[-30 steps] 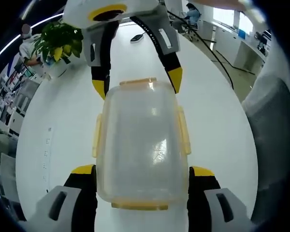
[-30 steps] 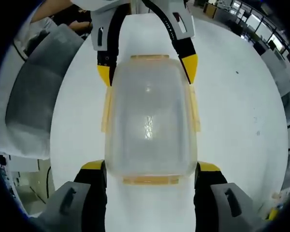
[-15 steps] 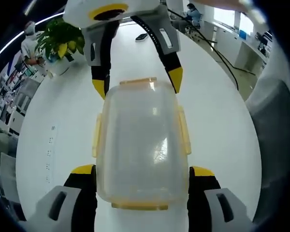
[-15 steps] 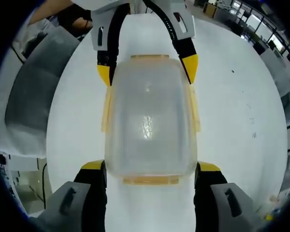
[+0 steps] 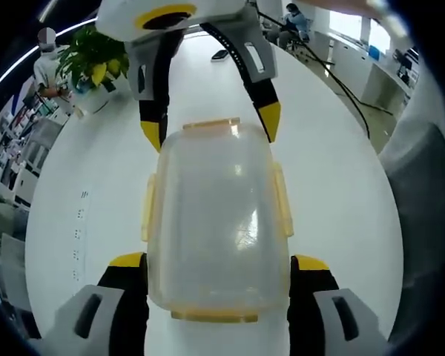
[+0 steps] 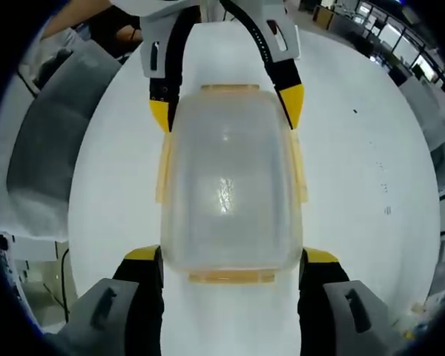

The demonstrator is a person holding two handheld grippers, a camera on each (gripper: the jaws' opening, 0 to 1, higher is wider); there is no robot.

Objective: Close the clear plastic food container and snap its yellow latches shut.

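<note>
Container [image 5: 216,222] sits on the white table [image 5: 96,185], roughly mid-width and clear of the edges I can make out. Lid is on. It lies lengthwise between the two tongs, one at each short end.

Left tongs [image 5: 216,263] straddle the near end in the left gripper view, jaws wide, yellow tips just beside the container's corners. Can't tell if they're touching or merely alongside. Right tongs [image 6: 230,259] do the same at the opposite end, jaws equally wide. Each pair also shows at the far end of the other's view.

Step in hand, my read: lid seated, latches next. All the yellow latches [image 5: 282,200] look flat along the rim, but the fisheye doesn't show whether any are actually clicked. Assume not.

How to do it well:
- Keep one pair of tongs bracing an end so the box doesn't skate on the slick table.
- Press each latch down and inward at its middle, not at a corner, or it twists and skips the lip.
- Do opposite latches in pairs so the lid stays level.
- Check the lid edge is flush all round first; a proud corner will block the snap.

Count:
- containers: 1
- lids: 1
- latches: 4 (two long sides, two short ends)
- tongs: 2 pairs
- potted plant [image 5: 96,59]: 1, towards the table's far left edge.
</note>
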